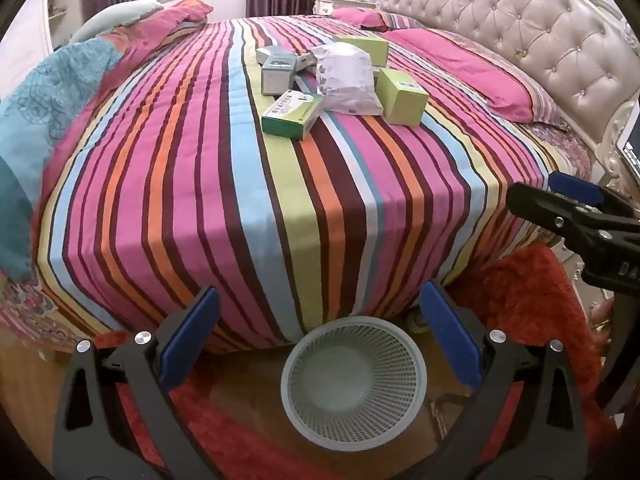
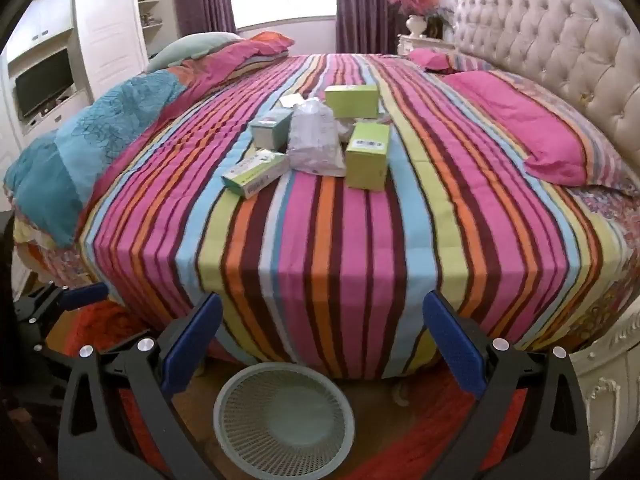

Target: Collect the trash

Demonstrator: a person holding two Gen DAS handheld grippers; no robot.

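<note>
Trash pile (image 1: pixel 332 80) on bed (image 1: pixel 248 200), upper centre of frame, well beyond both jaws. Basket (image 1: pixel 354 376) on floor between left gripper (image 1: pixel 320 344) jaws, spread wide, empty. Right gripper (image 2: pixel 322 346) jaws likewise.

Bare striped bed (image 2: pixel 340 240) from near edge up to clutter. Boxes (image 2: pixel 368 156) and plastic bag (image 2: pixel 316 140) bunched mid-bed, touching, no gap between. Pillow (image 2: pixel 532 128) and headboard (image 2: pixel 560 40) closing right side. Basket (image 2: pixel 284 420) on floor below edge, mouth unobstructed.
</note>
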